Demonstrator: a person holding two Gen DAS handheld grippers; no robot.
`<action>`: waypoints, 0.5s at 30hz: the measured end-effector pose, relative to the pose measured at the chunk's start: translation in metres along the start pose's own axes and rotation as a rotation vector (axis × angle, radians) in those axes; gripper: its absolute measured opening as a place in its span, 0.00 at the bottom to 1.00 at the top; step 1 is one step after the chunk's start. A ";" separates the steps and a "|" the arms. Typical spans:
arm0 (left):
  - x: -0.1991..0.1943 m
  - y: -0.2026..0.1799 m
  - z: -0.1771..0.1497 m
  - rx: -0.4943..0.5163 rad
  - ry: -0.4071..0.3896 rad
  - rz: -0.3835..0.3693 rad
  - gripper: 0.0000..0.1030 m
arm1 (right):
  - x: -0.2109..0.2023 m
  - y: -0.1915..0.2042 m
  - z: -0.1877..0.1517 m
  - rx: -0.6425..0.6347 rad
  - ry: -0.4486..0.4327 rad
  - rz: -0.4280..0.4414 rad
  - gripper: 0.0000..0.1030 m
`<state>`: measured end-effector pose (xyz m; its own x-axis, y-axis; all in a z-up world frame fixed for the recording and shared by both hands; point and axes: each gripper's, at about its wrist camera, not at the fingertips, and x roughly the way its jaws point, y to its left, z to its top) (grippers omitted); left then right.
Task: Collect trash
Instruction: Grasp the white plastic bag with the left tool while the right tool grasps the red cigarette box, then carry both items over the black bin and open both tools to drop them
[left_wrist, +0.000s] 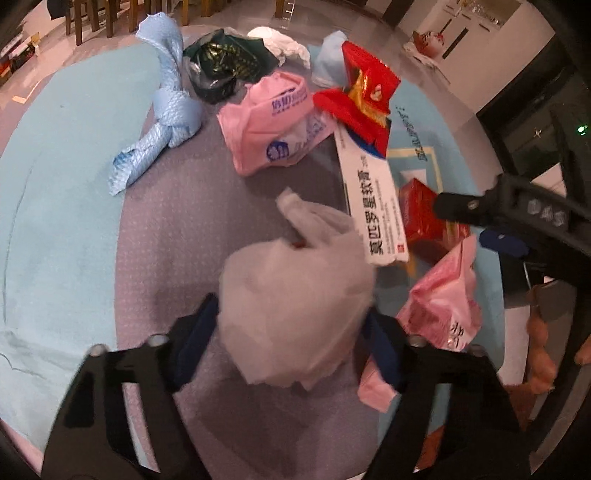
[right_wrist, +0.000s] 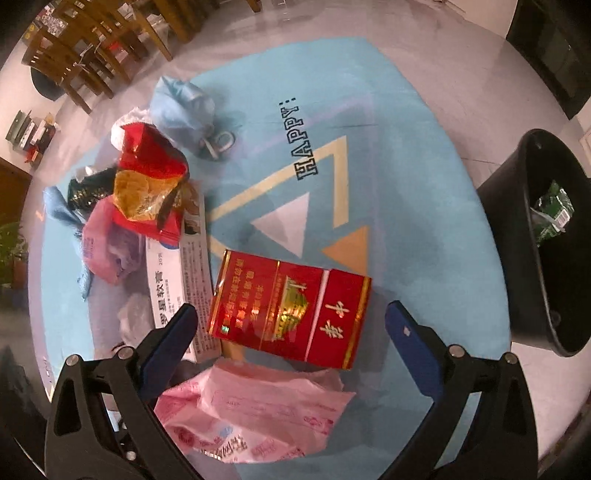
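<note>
The crumpled tissue wad (left_wrist: 295, 314) sits on the table (left_wrist: 55, 221), clamped at its waist by my left gripper (left_wrist: 291, 332) — light, soft, compressible (it may slip). My right gripper (right_wrist: 291, 328) gapes empty over the red cigarette pack (right_wrist: 288, 310).

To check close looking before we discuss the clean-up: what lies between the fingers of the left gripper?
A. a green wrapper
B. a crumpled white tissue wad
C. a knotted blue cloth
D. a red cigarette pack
B: in the left wrist view the crumpled white tissue wad fills the gap of the left gripper, both blue pads against its sides.
</note>
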<state>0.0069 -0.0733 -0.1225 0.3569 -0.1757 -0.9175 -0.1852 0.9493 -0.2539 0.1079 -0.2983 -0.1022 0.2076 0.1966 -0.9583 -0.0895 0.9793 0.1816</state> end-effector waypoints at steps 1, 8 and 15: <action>0.000 0.001 0.000 -0.010 -0.003 -0.016 0.60 | 0.003 0.001 0.000 0.001 -0.002 -0.011 0.97; -0.008 0.008 0.001 -0.045 -0.031 -0.051 0.36 | 0.031 0.015 0.011 0.001 0.037 -0.043 0.97; -0.031 0.021 0.001 -0.089 -0.083 -0.069 0.34 | 0.038 0.026 0.014 -0.021 0.024 -0.072 0.89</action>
<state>-0.0070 -0.0479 -0.0988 0.4454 -0.2140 -0.8694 -0.2364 0.9085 -0.3447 0.1270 -0.2652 -0.1307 0.1911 0.1247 -0.9736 -0.0956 0.9896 0.1079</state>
